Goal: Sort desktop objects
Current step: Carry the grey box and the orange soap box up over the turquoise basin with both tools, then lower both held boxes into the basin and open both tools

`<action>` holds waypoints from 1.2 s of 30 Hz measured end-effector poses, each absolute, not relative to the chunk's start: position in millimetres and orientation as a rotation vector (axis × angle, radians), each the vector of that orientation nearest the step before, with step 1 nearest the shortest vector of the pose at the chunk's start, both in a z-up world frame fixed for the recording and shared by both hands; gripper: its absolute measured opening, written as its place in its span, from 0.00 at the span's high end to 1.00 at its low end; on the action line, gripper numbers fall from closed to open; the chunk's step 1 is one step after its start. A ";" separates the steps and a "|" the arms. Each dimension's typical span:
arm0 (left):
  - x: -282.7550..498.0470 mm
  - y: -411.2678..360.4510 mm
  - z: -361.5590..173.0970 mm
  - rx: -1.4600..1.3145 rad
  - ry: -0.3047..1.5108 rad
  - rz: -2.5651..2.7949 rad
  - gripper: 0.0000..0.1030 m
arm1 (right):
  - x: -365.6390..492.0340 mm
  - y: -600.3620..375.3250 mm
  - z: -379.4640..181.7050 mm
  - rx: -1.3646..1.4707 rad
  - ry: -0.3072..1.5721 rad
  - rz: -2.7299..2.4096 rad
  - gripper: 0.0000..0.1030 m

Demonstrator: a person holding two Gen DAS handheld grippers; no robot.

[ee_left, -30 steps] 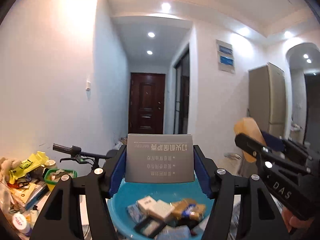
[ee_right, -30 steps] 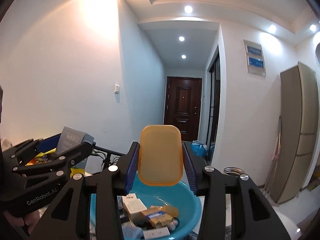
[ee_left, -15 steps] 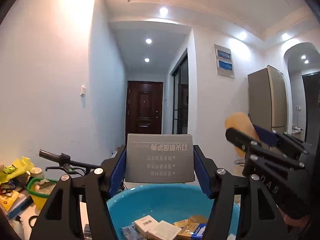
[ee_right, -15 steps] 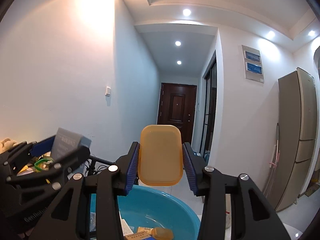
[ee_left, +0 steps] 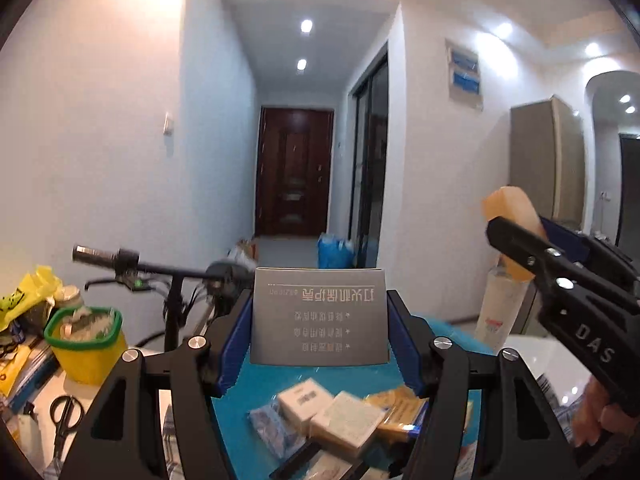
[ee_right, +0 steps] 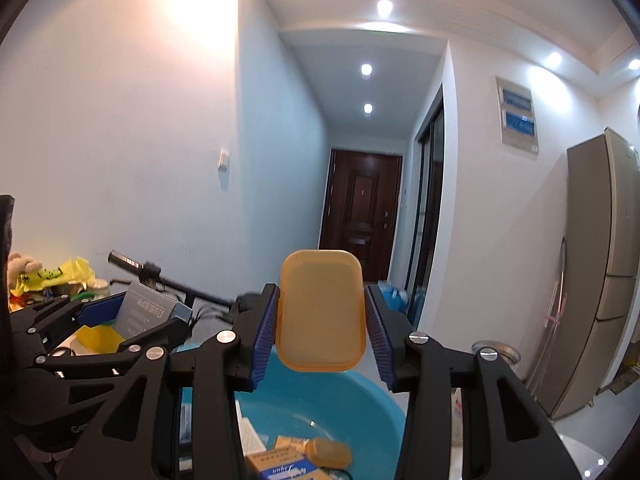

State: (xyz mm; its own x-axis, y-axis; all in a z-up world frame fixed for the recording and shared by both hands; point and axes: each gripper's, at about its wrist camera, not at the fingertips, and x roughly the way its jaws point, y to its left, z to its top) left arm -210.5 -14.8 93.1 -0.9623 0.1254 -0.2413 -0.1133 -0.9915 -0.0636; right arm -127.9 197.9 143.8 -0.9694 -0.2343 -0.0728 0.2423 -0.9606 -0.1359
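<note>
While both loads hang over the blue basin [ee_left: 256, 392] at lower centre, more of its contents in view than half a second ago. Left gripper [ee_left: 320, 330] clamped on grey box [ee_left: 320, 316]; right gripper [ee_right: 321, 326] pinching orange lid [ee_right: 321, 312]. Probably close to dropping both in.

Basin [ee_left: 256, 388] on table [ee_left: 44, 400], small boxes [ee_left: 340, 420] inside. Bucket [ee_left: 86, 344] left of basin; scissors [ee_left: 64, 412] before bucket. Handlebar [ee_left: 160, 268] behind. Door [ee_left: 294, 172] at corridor end.
</note>
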 end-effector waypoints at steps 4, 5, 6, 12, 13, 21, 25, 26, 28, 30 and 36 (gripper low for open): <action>-232.4 -15.9 78.6 -0.599 -0.087 2.978 0.37 | -144.9 196.9 134.6 0.273 0.203 -2.869 0.60; -236.7 -16.3 75.7 -0.654 -0.103 2.963 0.37 | -150.6 197.6 130.9 0.330 0.189 -2.860 0.60; -241.9 -16.7 71.8 -0.717 -0.128 2.933 0.37 | -156.2 198.6 128.2 0.382 0.176 -2.848 0.60; -259.1 -12.4 51.2 -0.913 -0.080 2.896 0.37 | -182.0 207.8 108.0 0.618 0.111 -2.803 0.60; -261.0 -12.2 48.7 -0.935 -0.081 2.884 0.37 | -183.5 207.5 104.0 0.651 0.115 -2.796 0.60; -270.5 -6.3 30.2 -1.114 -0.053 2.821 0.37 | -201.4 196.3 67.9 0.959 0.231 -2.648 0.60; -271.9 -1.0 23.4 -1.175 -0.028 2.802 0.37 | -209.6 198.0 55.3 1.067 0.238 -2.612 0.60; -271.8 0.1 22.9 -1.182 -0.022 2.800 0.37 | -212.4 197.9 51.7 1.094 0.240 -2.602 0.59; -272.4 1.0 20.7 -1.198 -0.019 2.796 0.37 | -215.3 198.9 46.8 1.133 0.244 -2.587 0.60; -273.4 0.8 18.7 -1.216 -0.031 2.787 0.37 | -216.6 197.1 44.2 1.145 0.255 -2.578 0.60; -277.3 -2.5 13.6 -1.256 -0.059 2.775 0.37 | -211.7 195.1 45.7 1.145 0.278 -2.558 0.60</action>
State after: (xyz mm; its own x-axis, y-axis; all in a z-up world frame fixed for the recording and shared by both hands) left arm -277.3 -2.5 13.6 -0.6562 0.1022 -0.7476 -0.0704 -0.9948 -0.0742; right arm -211.7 195.1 45.7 -0.6255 -0.2122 -0.7508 0.3684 -0.9286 -0.0444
